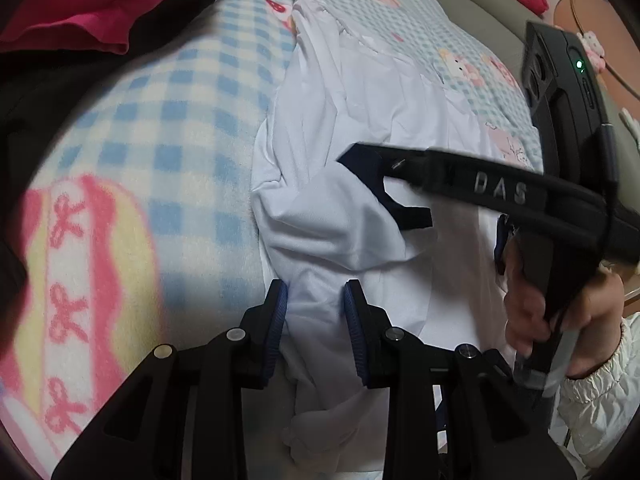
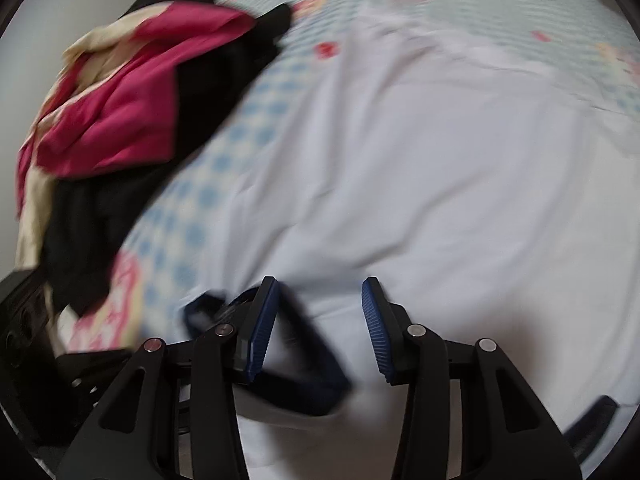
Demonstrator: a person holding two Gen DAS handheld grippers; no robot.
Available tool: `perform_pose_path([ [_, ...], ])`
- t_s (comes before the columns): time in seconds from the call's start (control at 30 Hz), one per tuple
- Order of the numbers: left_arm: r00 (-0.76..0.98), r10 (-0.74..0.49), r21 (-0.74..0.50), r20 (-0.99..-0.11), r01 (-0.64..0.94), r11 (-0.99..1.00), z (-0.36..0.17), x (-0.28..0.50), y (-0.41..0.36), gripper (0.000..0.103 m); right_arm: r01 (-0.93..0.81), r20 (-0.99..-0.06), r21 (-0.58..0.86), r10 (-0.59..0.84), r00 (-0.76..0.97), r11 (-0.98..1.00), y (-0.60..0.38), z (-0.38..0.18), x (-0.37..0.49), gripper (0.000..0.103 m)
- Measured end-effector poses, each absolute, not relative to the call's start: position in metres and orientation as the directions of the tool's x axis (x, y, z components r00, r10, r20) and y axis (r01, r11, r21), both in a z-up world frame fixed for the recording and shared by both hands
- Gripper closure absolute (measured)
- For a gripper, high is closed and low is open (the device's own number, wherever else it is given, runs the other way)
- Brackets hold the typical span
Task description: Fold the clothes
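Gripping white shirt (image 1: 360, 128), left gripper (image 1: 316, 304), checked blanket (image 1: 160, 120)

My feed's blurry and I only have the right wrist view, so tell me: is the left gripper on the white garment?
Observer: Yes. The left gripper has the white garment bunched between its fingers, though I can't tell if it pinches.
Operator: What holds the right gripper?
Observer: A hand in a white puffy sleeve grips the right gripper by its handle.
Operator: Anything past the bed?
Observer: A grey padded edge borders the checked blanket.
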State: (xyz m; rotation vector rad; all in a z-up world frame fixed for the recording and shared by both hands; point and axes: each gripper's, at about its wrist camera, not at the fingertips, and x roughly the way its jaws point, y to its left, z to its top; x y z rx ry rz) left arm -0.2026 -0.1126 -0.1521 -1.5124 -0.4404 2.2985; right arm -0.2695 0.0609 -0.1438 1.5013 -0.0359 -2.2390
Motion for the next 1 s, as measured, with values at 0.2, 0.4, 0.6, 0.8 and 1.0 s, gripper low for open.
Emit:
perform_pose_path([
  [0.2, -0.439, 0.441, -0.433, -0.783, -0.125, -0.893, -0.131, -0.214, -0.123, 0.073, 0.305, -0.848, 0.291, -0.392, -0.357, -0.907, 0.088, -0.124, -0.253, 0.059],
  [0.4, -0.485, 0.428, -0.416, -0.762, -0.140, -0.899, -0.117, -0.223, -0.129, 0.074, 0.381, -0.850, 0.331, -0.448, -0.277, -0.863, 0.066, -0.129, -0.230, 0.057],
  [0.6, -0.381, 0.346, -0.292, -0.857, -0.194, -0.937, -0.151, -0.218, -0.099, 0.074, 0.345, -0.896, 0.253, -0.353, -0.267, -0.904, 0.073, -0.153, -0.216, 0.060],
  [0.8, -0.400, 0.320, -0.270, -0.859, -0.178, -0.946, -0.142, -0.231, -0.101, 0.070, 0.318, -0.906, 0.175, -0.278, -0.318, -0.932, 0.083, -0.149, -0.213, 0.061],
  [1.0, -0.512, 0.287, -0.283, -0.810, -0.087, -0.955, -0.114, -0.223, -0.120, 0.071, 0.237, -0.890, 0.158, -0.242, -0.386, -0.959, 0.108, -0.133, -0.215, 0.060],
])
